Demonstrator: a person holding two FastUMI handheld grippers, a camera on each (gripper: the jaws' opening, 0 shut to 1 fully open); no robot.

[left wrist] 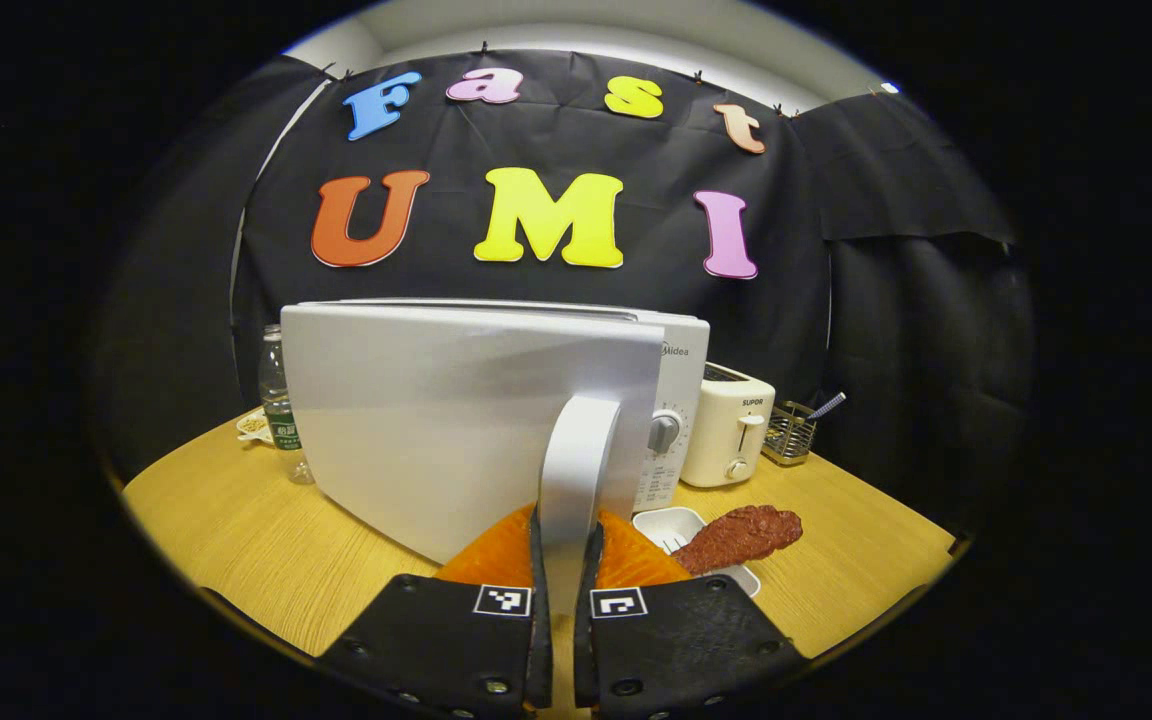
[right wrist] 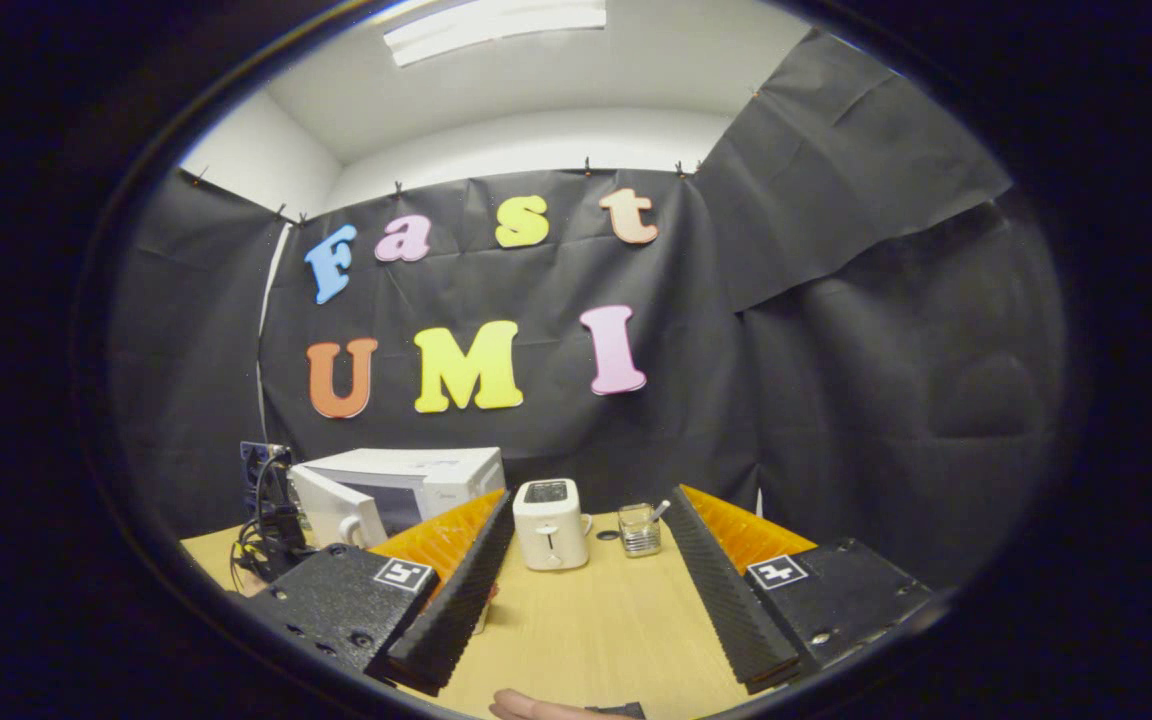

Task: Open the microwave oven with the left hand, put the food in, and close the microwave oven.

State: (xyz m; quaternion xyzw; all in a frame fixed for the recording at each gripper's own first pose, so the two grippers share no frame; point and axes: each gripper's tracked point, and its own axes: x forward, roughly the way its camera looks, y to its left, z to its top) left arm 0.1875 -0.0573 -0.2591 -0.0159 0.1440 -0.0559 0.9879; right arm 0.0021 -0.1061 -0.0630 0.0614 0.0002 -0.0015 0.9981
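Microwave oven [left wrist: 676,390] is the landmark for everything on the table [left wrist: 236,540]: it stands toward the back, and its door [left wrist: 436,420] is swung partly out toward the left gripper view's camera, so the opening step looks to be in hand and not yet finished. The left claw [left wrist: 564,570] has its two fingers drawn close together around the door's upright handle [left wrist: 576,450]; both pads appear to press on the handle's lower end, so I judge it to be pinching the handle.

Just in front of the microwave oven's control panel, to the right of the handle, sits the food [left wrist: 736,535], a dark reddish piece lying across a small white tray [left wrist: 666,525] on the table. Beside the microwave oven on its right stands a cream toaster [left wrist: 731,425], and beyond that a small wire holder [left wrist: 791,432]. On the far left side of the microwave oven stands a water bottle [left wrist: 278,400].

The right claw [right wrist: 586,590] is spread wide and holds nothing, hanging well back from the microwave oven, with the toaster seen between its fingers.

Next, I judge, the door must be drawn further along its arc until the cavity is fully clear, the pull following the hinge and not straight back. Then the right claw will need to come down in front of the microwave oven to the tray.
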